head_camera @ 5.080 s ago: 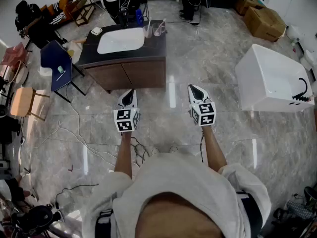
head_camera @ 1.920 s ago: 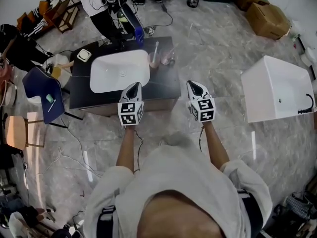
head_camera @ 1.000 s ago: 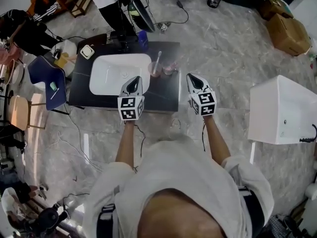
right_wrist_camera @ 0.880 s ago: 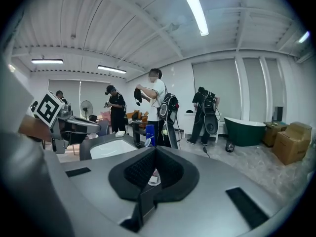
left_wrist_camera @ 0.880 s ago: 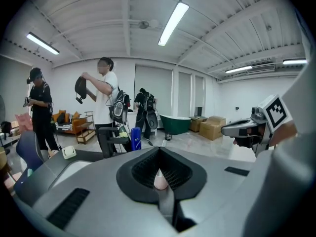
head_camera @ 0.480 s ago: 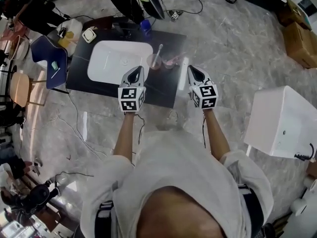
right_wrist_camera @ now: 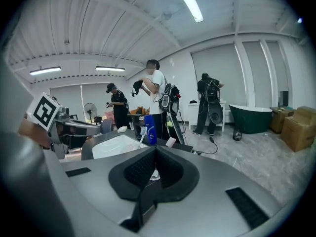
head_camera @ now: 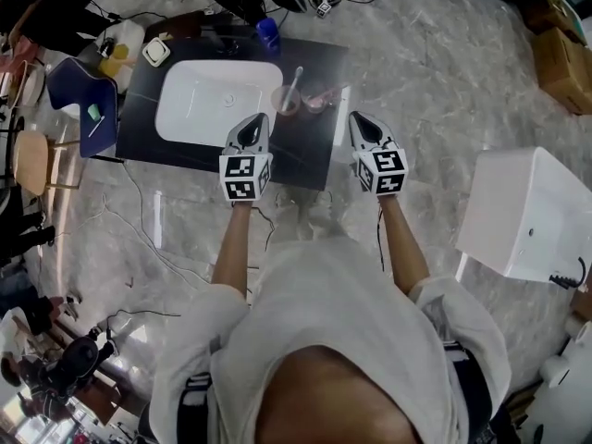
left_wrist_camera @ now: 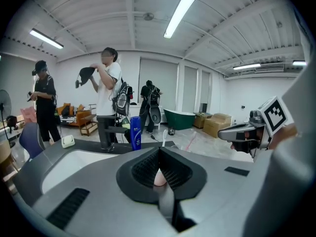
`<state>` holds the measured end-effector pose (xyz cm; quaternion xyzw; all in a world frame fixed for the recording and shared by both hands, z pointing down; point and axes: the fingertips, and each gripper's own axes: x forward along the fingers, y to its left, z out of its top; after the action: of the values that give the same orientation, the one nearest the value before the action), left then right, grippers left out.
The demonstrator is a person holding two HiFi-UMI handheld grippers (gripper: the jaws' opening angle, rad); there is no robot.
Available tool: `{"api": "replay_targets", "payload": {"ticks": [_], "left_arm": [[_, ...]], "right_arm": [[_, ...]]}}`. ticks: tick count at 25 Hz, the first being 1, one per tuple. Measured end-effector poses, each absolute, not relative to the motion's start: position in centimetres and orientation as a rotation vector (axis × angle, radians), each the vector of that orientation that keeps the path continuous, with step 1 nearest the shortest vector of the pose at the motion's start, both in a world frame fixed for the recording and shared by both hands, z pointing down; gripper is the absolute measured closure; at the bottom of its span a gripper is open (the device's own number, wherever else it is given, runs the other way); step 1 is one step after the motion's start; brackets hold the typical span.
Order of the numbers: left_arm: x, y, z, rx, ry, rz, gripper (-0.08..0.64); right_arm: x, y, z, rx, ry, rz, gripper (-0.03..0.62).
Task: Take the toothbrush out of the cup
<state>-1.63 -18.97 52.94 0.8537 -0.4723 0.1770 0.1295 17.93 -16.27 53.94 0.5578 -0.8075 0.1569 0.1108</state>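
- Moved: you have closed in on the black tabletop (head_camera: 313,154). Both grippers, earlier short of it, now sit over its near edge.
- Item: white toothbrush (head_camera: 294,81), leaning in the translucent pinkish cup (head_camera: 285,103). The cup stands at 3 o'clock of the white oval basin (head_camera: 217,104), with a second clear cup (head_camera: 317,101) just beside it. Neither gripper touches them yet.
- Left gripper (head_camera: 252,135): the pinkish cup is at its 1 o'clock. It is probably angled down for the approach. Jaws pressed together, empty.
- Right gripper (head_camera: 366,129): the pinkish cup is at its 11 o'clock. Jaws fully closed, holding nothing; you must part them before picking.
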Motion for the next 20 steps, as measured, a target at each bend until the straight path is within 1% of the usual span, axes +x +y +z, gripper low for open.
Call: {"api": "replay_targets", "payload": {"ticks": [19, 20], "left_arm": [[-2.6, -19.3, 58.2, 2.454, -1.249, 0.542, 0.534], [-2.7, -19.3, 58.3, 2.453, -1.247, 0.541, 0.534]], "right_arm": [[16.2, -13.6, 59.3, 1.7, -2.287, 0.597, 0.578], [16.1, -13.5, 59.4, 1.706, -2.291, 0.599, 0.57]]}}
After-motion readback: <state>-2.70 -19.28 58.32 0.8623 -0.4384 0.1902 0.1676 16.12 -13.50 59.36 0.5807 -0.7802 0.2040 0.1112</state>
